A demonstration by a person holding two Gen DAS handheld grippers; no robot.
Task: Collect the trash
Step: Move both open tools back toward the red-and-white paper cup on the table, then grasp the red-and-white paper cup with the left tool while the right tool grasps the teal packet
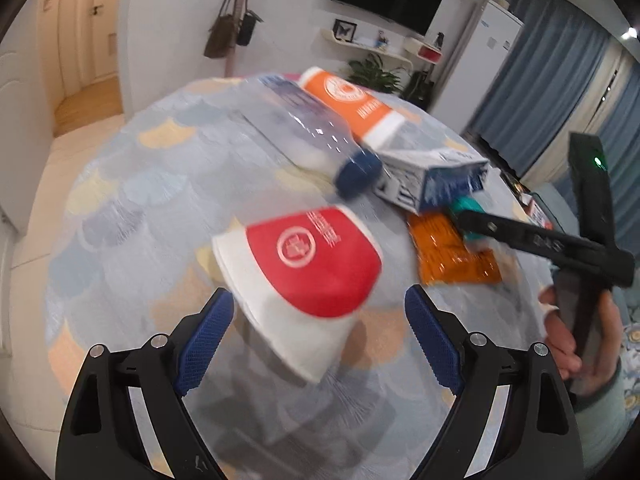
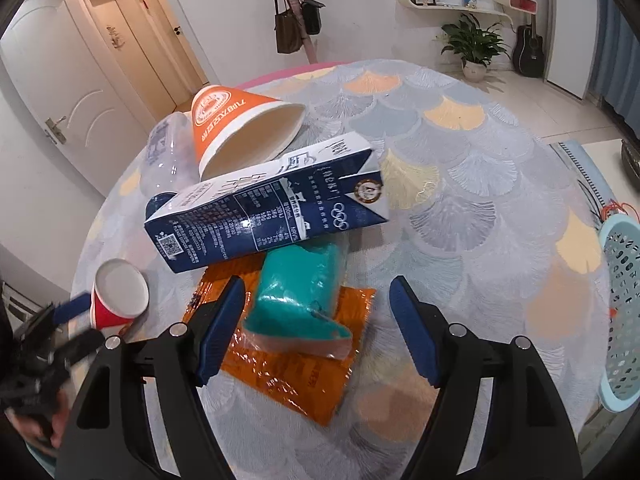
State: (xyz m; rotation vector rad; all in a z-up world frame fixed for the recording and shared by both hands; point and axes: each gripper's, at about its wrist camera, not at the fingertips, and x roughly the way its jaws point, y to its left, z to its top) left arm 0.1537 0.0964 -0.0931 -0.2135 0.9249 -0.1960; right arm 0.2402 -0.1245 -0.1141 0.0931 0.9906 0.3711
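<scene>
A red and white paper cup (image 1: 304,276) lies on its side on the round table (image 1: 140,208). My left gripper (image 1: 320,300) is open, its blue pads either side of the cup and clear of it. A teal packet (image 2: 300,292) rests on a flat orange wrapper (image 2: 288,372). My right gripper (image 2: 316,286) is open around that packet without pressing it. Behind lie a dark blue milk carton (image 2: 264,208), an orange paper cup (image 2: 240,128) and a clear plastic bottle (image 1: 304,128) with a blue cap.
A light blue plastic basket (image 2: 624,312) sits at the table's right edge. The patterned tablecloth (image 2: 460,160) is bare on the far right side. A hand (image 1: 576,340) holds the right gripper's handle. Doors, a coat stand with bags and a plant stand beyond.
</scene>
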